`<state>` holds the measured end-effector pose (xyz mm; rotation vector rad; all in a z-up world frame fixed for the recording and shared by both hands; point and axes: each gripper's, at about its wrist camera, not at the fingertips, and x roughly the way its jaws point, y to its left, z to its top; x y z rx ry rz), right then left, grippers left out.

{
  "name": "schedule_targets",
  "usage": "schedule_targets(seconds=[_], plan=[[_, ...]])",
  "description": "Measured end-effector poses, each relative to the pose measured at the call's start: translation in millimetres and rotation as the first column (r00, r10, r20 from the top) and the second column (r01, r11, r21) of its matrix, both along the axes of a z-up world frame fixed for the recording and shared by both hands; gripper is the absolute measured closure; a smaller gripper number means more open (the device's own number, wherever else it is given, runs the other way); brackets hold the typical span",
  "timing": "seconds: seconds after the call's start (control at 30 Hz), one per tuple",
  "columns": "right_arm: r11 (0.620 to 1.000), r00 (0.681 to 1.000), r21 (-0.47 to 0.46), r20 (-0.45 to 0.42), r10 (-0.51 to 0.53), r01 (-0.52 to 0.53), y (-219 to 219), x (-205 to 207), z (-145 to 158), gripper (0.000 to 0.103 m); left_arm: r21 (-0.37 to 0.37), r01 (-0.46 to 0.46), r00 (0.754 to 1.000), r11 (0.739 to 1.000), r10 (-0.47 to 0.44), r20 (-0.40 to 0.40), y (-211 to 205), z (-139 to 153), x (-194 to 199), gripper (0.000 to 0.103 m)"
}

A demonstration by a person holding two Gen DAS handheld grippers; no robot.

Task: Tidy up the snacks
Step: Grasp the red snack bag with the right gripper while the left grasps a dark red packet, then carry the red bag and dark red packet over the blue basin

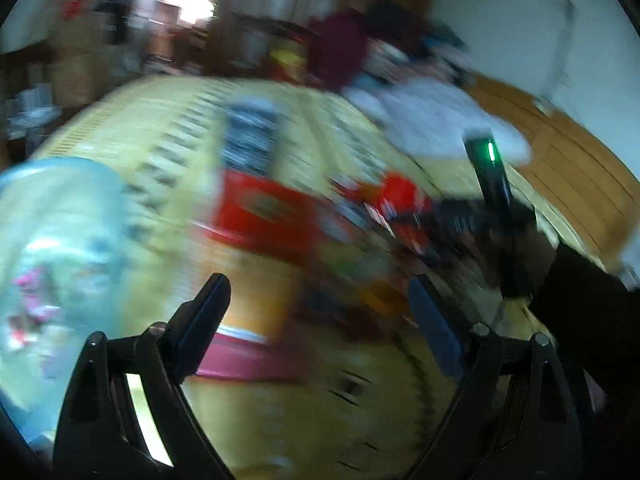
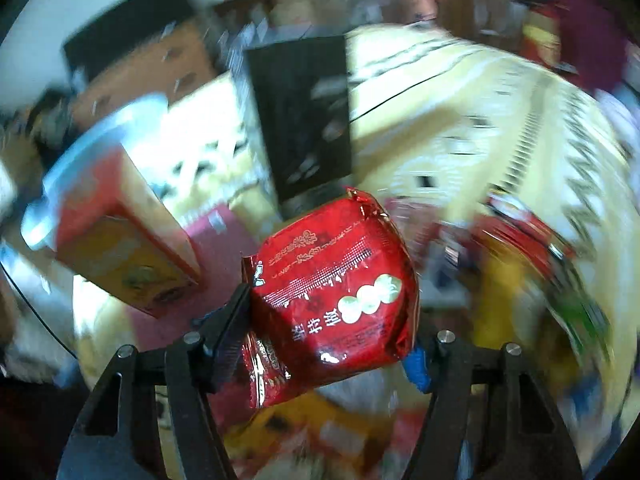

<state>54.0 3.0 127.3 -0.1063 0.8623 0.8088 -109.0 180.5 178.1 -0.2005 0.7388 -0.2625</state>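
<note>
**Red Snack Packet Clamped in Right Gripper**

The red foil snack packet (image 2: pixel 332 288) sits at the lower centre of the right wrist view, clamped between the fingers of the right gripper (image 2: pixel 328 320). An orange box (image 2: pixel 124 240) stands at left; a black box (image 2: pixel 300 120) lies above. The left gripper (image 1: pixel 320 304) is spread wide and holds nothing, over the yellow mat (image 1: pixel 160 136). This view is blurred.

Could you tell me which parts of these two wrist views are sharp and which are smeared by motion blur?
Left wrist view: nearly everything on the yellow mat is smeared, only the open left gripper stays crisp. Right wrist view: the red snack packet clamped in the right gripper is sharp, with foil glare, while the black box and orange carton behind are blurred.
</note>
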Motion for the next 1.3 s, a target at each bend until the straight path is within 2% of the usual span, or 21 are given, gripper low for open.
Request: schedule_targets(seconds=[0.1, 0.17, 0.27, 0.4, 0.53, 0.6, 0.63, 1.0, 1.13, 1.3], plan=[[0.992, 0.995, 0.069, -0.012, -0.103, 0.104, -47.0, -32.5, 4.8, 0.034, -0.016, 0.079, 0.994, 0.997, -0.08, -0.069, -40.9, -25.7, 9.3, 0.018], [0.983, 0.987, 0.09, -0.034, -0.155, 0.158, -64.3, -49.7, 1.3, 0.034, -0.029, 0.059, 0.991, 0.998, -0.062, -0.118, -54.0, -48.5, 22.9, 0.029], [0.967, 0.974, 0.125, -0.079, -0.214, 0.223, -95.5, -77.4, -10.0, 0.034, -0.035, 0.008, 0.974, 0.999, -0.016, -0.224, -62.9, -88.4, 48.1, 0.034], [0.944, 0.953, 0.161, -0.142, -0.267, 0.288, -113.4, -97.3, -32.1, 0.034, -0.012, -0.013, 0.97, 1.0, 0.01, -0.244, -78.4, -114.1, 64.0, 0.034], [0.937, 0.948, 0.173, -0.159, -0.276, 0.302, -123.6, -105.5, -40.4, 0.034, 0.03, -0.018, 0.963, 0.999, 0.025, -0.267, -81.7, -131.2, 73.9, 0.034], [0.934, 0.947, 0.186, -0.165, -0.277, 0.305, -126.0, -104.8, -42.3, 0.034, 0.044, -0.023, 0.964, 0.999, 0.033, -0.264, -73.5, -136.4, 75.2, 0.041], [0.932, 0.946, 0.19, -0.164, -0.279, 0.307, -126.0, -104.6, -42.3, 0.034, 0.047, -0.021, 0.963, 0.999, 0.033, -0.268, -71.1, -137.7, 74.4, 0.048], [0.931, 0.95, 0.213, -0.17, -0.262, 0.295, -120.6, -108.3, -47.0, 0.034, 0.088, -0.004, 0.97, 0.996, 0.025, -0.241, -74.6, -139.7, 73.7, 0.048], [0.932, 0.953, 0.219, -0.159, -0.258, 0.289, -116.6, -113.6, -42.1, 0.034, 0.065, 0.007, 0.978, 0.998, 0.007, -0.209, -75.4, -125.0, 56.1, 0.05], [0.928, 0.955, 0.234, -0.141, -0.263, 0.29, -115.2, -120.1, -34.5, 0.034, 0.085, 0.004, 0.992, 0.996, 0.008, -0.129, -78.1, -93.9, 25.1, 0.05]])
